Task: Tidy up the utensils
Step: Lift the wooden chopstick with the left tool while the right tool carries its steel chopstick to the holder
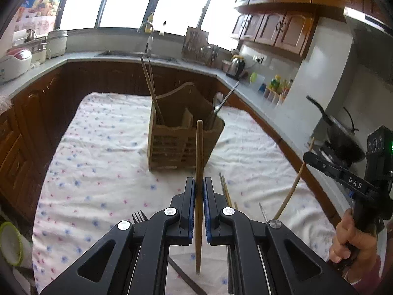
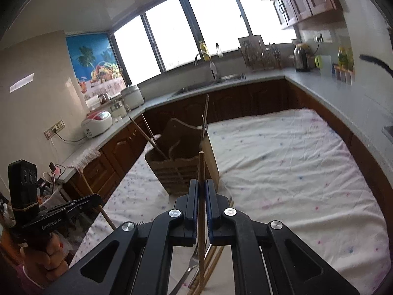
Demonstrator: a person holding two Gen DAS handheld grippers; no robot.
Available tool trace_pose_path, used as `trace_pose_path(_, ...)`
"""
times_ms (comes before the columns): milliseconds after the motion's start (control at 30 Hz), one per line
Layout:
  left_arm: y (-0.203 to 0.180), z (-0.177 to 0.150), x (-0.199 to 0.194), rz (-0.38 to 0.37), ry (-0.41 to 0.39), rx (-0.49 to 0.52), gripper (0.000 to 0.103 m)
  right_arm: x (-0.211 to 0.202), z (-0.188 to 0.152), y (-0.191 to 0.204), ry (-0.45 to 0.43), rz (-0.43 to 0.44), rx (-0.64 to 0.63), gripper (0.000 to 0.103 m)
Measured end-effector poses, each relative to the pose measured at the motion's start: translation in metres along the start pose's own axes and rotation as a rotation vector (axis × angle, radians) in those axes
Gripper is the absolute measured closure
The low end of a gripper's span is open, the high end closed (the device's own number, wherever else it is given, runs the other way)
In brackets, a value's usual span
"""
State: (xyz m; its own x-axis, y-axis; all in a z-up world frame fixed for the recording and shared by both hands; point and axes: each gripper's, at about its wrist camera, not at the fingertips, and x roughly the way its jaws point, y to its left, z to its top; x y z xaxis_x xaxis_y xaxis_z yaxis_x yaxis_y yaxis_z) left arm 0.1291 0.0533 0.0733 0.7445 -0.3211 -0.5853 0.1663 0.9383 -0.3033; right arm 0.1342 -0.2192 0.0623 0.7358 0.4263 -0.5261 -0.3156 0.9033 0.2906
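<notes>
A wooden utensil caddy [image 1: 181, 137] stands on the flower-print cloth and holds two chopsticks [image 1: 149, 88] in its left compartment and a spoon [image 1: 218, 100] on the right. My left gripper [image 1: 199, 186] is shut on a wooden chopstick [image 1: 199, 162], held upright in front of the caddy. My right gripper [image 2: 202, 189] is shut on another wooden chopstick [image 2: 201, 172], also upright, near the caddy [image 2: 179, 169]. The right gripper also shows at the right of the left wrist view [image 1: 316, 159]. Loose chopsticks [image 1: 226, 189] and a fork [image 1: 140, 217] lie on the cloth below the grippers.
The cloth-covered table [image 1: 98, 147] sits inside a U-shaped kitchen counter [image 1: 73, 59] with a sink [image 1: 137, 54], rice cookers [image 1: 14, 64], a kettle [image 1: 237, 66] and a dish rack [image 1: 196, 49]. A green-rimmed bowl [image 1: 9, 243] sits at the left edge.
</notes>
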Motion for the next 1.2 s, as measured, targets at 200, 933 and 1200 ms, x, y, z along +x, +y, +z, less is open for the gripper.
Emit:
trace_pose_path(200,0.002,0.002,-0.014,0.004,-0.060,-0.011,0.098,-0.002,0.007,0.001,-0.038,0.000,-0.008,0.097)
trace_pose_path(933,0.016,0.037,-0.014,0.016,-0.160,-0.040,0.098,0.007,0.044,0.009,-0.112,0.029,-0.023,0.097)
trace_pose_path(1200,0.025,0.063,-0.006,0.018,-0.226,-0.039,0.098,0.018,0.080,0.018,-0.191,0.041,-0.028,0.097)
